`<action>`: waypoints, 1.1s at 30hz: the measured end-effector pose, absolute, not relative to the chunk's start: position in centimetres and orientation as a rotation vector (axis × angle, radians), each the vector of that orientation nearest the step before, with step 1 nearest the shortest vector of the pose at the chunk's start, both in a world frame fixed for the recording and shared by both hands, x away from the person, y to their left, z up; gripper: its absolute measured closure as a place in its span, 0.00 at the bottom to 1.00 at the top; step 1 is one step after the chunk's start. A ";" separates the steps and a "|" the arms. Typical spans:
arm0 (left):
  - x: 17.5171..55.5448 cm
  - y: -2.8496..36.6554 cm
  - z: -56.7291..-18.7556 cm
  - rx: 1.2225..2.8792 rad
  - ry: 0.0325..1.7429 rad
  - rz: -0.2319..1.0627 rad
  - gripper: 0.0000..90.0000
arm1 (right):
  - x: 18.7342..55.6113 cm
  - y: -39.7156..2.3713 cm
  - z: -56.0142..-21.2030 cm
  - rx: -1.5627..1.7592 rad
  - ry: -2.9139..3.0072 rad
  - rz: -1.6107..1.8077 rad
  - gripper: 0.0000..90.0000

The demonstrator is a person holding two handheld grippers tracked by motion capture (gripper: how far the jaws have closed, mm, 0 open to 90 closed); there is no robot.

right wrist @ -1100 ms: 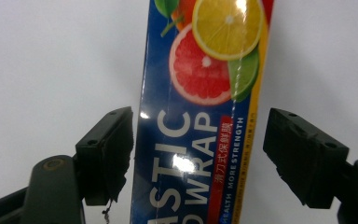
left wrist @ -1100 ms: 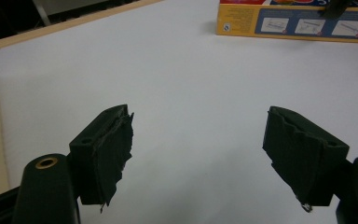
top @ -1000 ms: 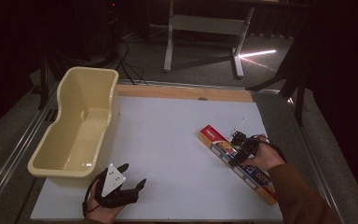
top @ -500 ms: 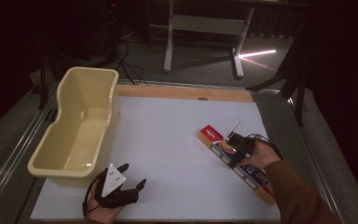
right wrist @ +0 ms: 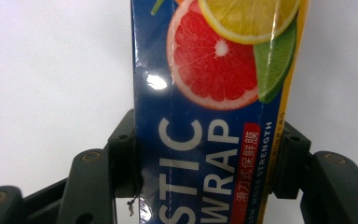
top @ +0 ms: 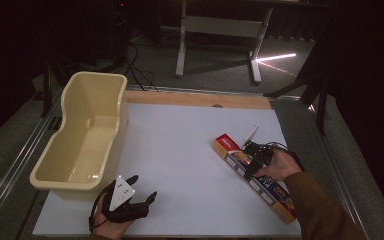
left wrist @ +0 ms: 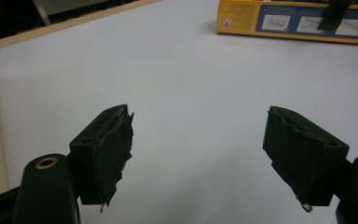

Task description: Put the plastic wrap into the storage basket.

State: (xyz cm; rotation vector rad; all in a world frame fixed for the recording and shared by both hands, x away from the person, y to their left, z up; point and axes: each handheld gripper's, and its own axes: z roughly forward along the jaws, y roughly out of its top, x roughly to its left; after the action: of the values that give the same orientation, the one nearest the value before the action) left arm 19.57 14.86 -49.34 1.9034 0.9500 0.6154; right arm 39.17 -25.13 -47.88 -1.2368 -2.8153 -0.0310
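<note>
A long blue and orange plastic wrap box (top: 276, 194) lies slanted on the white table top (top: 180, 150) at the right. My right gripper (top: 253, 163) reaches down over its middle. Its jaws have just been closing and now press both long sides of the box (right wrist: 209, 93), with the pads (right wrist: 123, 154) against the cardboard. My left gripper (top: 142, 187) rests low at the front left, open, with nothing between its fingers (left wrist: 107, 154). In the left gripper view, the box (left wrist: 284, 21) lies far ahead across bare table.
A cream plastic tub (top: 122, 120) stands at the table's left, with nothing in it that I can see. A wooden strip (top: 200, 99) runs along the far edge. Beyond the table are a dark floor, cables and a metal stand (top: 220, 27).
The right gripper's jaws have closed in on the sides of the plastic wrap box. Neither hand has shifted, and the left gripper is unchanged.
</note>
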 end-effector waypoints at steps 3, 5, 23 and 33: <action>19.5 14.8 -49.3 1.905 0.947 0.616 0.26 | 39.0 -25.2 -47.6 -1.265 -2.786 -0.072 0.46; 19.6 14.8 -49.3 1.905 0.947 0.616 0.26 | 39.0 -25.3 -47.3 -1.281 -2.769 -0.099 0.46; 19.6 14.8 -49.3 1.904 0.945 0.615 0.26 | 37.8 -23.1 -44.6 -1.287 -2.637 -0.399 0.46; 19.5 14.8 -49.3 1.904 0.941 0.614 0.26 | 37.9 -22.1 -43.2 -1.311 -2.503 -0.567 0.46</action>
State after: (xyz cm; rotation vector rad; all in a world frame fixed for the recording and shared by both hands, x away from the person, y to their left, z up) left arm 19.54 14.76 -49.33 1.9041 0.9414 0.6142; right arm 37.85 -22.10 -43.15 -1.3113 -2.5025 -0.5675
